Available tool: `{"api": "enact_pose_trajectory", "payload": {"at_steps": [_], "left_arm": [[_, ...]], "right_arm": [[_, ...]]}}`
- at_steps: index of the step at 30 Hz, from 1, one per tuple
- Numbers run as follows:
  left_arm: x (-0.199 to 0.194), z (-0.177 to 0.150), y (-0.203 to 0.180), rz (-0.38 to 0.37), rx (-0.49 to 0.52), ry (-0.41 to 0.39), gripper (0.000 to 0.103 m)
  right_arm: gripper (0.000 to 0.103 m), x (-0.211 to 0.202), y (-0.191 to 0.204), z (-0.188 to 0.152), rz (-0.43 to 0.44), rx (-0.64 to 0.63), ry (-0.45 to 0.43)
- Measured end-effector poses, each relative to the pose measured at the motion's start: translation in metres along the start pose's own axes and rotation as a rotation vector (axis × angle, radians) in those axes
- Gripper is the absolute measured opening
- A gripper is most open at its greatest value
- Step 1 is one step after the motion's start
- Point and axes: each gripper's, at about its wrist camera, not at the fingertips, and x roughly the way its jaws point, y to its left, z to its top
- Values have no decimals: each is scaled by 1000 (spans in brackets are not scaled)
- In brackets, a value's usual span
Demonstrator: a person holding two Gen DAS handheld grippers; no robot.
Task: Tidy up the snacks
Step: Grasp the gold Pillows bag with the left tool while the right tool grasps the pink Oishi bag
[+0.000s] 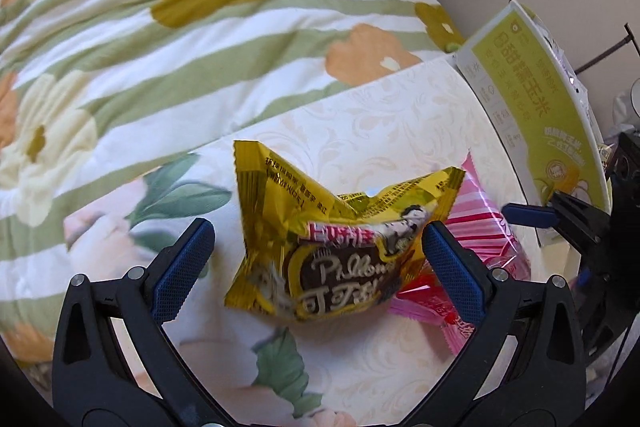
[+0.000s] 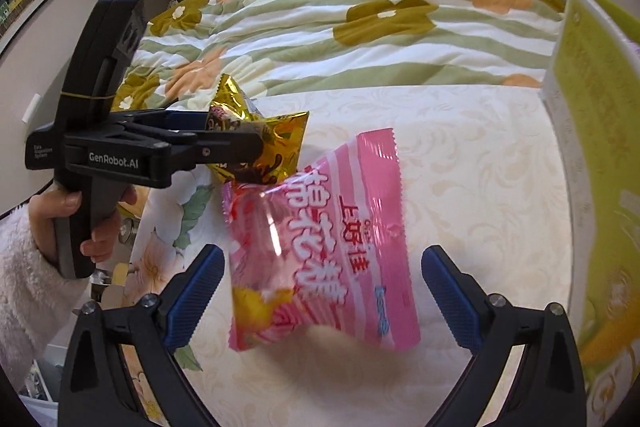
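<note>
Both grippers gape, empty: left gripper (image 1: pixel 318 247) straddles the crinkly, light yellow snack packet (image 1: pixel 320 247); right gripper (image 2: pixel 322 283) straddles the slippery pink marshmallow bag (image 2: pixel 320 251), lower centre. Pinch mid-body.

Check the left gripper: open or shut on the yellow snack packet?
Open. The left gripper straddles the yellow snack packet; a gap shows at one finger, while the other meets the packet's edge.

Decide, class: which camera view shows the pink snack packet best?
The right wrist view: the pink snack packet lies almost fully visible between the open right tongs. In the left wrist view only its edge shows, mostly hidden behind the yellow snack packet and a finger of the left tongs.
</note>
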Motion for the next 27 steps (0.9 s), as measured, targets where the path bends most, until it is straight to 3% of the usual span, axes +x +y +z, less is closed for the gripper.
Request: {"api": "enact_pose_trajectory", "payload": {"at_steps": [8, 11, 12, 13, 23, 27], "left_arm": [[7, -1, -16, 46, 78, -9, 99], [6, -3, -20, 71, 102, -5, 84], [4, -4, -21, 67, 101, -6, 68], [3, -4, -21, 66, 99, -4, 61], [-6, -15, -14, 81, 28, -29, 50], [-15, -25, -16, 104, 7, -54, 48]], "right_arm": [[98, 18, 1, 7, 23, -14, 41], [98, 19, 0, 7, 30, -9, 47], [98, 20, 0, 7, 32, -7, 49], [98, 21, -1, 7, 32, -6, 52], [94, 20, -2, 2, 40, 2, 45], [81, 18, 1, -1, 43, -20, 46]]}}
